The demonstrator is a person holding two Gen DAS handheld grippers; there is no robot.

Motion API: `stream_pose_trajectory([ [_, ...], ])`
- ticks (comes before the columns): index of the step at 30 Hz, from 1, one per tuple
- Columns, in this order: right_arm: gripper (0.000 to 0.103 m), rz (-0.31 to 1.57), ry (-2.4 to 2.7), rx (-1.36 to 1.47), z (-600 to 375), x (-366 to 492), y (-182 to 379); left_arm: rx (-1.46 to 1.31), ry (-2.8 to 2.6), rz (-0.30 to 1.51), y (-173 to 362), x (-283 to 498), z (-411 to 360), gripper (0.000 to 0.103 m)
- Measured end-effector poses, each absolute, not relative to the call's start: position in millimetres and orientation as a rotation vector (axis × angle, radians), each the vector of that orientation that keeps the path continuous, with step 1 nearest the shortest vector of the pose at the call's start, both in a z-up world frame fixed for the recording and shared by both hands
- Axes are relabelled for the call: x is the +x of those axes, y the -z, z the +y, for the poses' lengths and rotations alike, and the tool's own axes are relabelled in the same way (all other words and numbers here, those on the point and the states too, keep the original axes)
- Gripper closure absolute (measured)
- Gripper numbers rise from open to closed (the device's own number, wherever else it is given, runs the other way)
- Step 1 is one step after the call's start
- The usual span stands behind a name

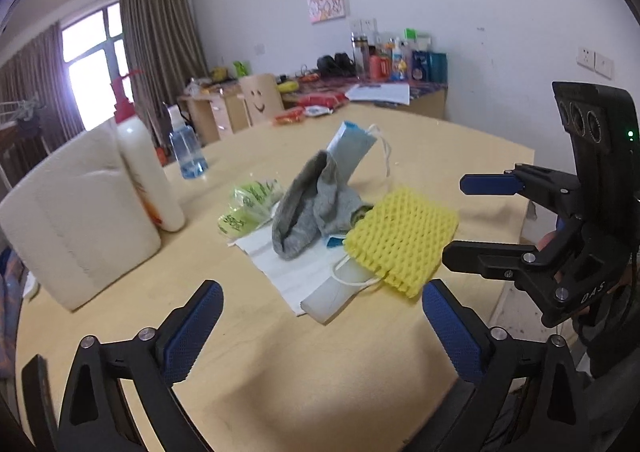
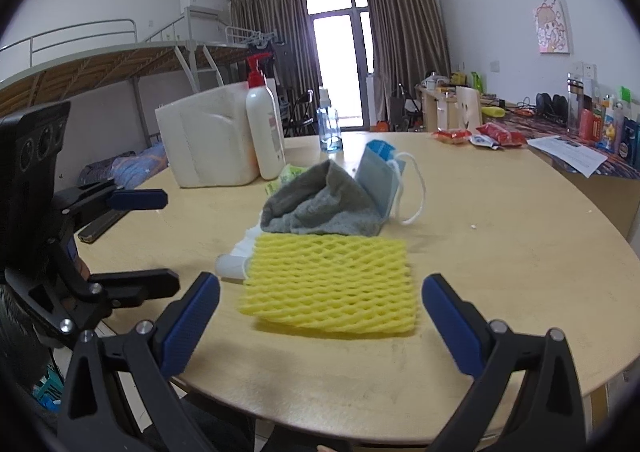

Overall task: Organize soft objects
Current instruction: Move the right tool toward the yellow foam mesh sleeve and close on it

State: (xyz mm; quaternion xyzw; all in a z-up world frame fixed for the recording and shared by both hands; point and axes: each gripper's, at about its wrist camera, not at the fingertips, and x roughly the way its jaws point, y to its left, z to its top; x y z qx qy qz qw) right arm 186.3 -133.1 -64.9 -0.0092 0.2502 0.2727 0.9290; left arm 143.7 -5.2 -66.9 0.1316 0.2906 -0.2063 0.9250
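A pile of soft things lies mid-table. A yellow foam net is nearest, partly over a white face mask. A crumpled grey sock leans on a blue face mask that stands up behind it. A green plastic packet lies to the left. My left gripper is open, short of the white mask. My right gripper is open, its fingers either side of the foam net, touching nothing.
A white jug, a lotion bottle with a red pump and a clear blue bottle stand behind the pile. A dark flat object lies at the round wooden table's left edge. Snack packets lie far right.
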Motion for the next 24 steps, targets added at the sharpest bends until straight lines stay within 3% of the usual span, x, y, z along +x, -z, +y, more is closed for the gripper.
stream_pose_trajectory([
  [9,0.013,0.585,-0.576,-0.098,-118,204,75,0.243,0.501,0.756,91,182,-5,0.022],
  [14,0.019,0.629,-0.562,-0.151,-112,211,82,0.240,0.516,0.793,99,190,-5,0.025],
  [22,0.019,0.636,-0.532,-0.200,-111,211,80,0.273,0.575,0.778,97,187,-14,0.026],
  [24,0.019,0.639,-0.525,-0.213,-111,211,81,0.275,0.581,0.788,97,188,-14,0.032],
])
